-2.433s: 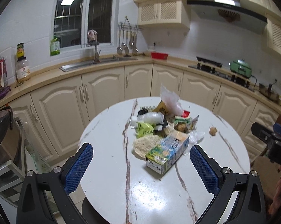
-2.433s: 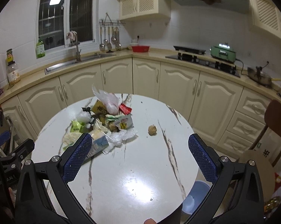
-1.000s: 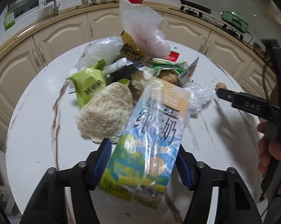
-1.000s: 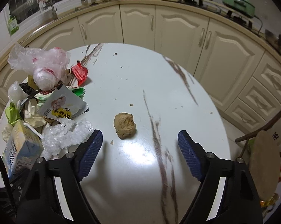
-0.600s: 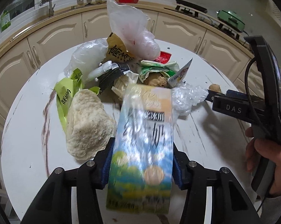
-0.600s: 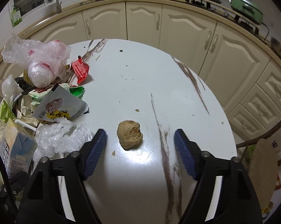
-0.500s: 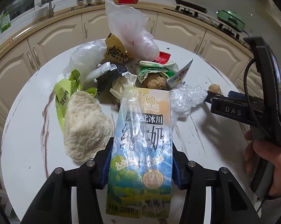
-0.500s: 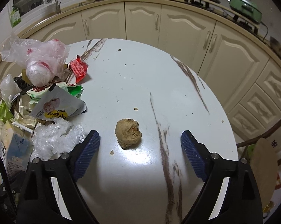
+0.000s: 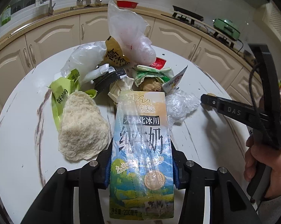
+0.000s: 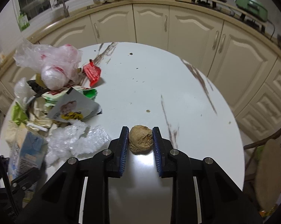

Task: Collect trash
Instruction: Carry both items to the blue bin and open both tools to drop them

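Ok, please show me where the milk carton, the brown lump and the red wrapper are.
milk carton (image 9: 142,140), left wrist view, front face.
brown lump (image 10: 140,139), right wrist view, its middle.
red wrapper (image 10: 92,71), right wrist view, flat top.

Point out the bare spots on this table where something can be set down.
Bare: the table from the red wrapper to the far rim, right of the brown lump; also left of the crumbly slab. Crowded: the heap around the milk carton.

The milk carton (image 9: 142,149) hides the left gripper's blue pads; its bottom edge is blurred.
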Demonstrator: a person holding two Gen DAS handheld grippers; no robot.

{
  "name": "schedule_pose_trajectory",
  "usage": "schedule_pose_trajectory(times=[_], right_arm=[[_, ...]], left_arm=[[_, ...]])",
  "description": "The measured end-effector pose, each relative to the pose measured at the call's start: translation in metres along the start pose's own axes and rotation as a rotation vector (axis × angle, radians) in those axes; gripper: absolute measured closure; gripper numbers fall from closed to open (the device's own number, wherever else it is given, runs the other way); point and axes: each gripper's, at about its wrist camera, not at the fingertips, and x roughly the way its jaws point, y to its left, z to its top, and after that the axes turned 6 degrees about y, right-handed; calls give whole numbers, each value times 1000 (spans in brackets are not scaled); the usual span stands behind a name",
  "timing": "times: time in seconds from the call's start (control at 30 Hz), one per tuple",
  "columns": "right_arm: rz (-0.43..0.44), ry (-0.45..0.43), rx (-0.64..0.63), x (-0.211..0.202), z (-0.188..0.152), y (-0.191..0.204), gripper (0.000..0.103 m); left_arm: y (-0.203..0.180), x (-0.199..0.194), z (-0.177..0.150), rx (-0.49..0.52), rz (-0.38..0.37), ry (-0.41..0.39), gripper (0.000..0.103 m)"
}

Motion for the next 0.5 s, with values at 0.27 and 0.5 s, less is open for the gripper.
schedule_pose_trajectory(times=[0.27, 0.5], right_arm=[[70, -28, 72, -33, -37, -7, 79], [146, -64, 110, -66, -70, -22, 79]], left_arm=[[-5, -27, -15, 35, -30, -65, 59], [-40, -46, -26, 75, -32, -103, 59]])
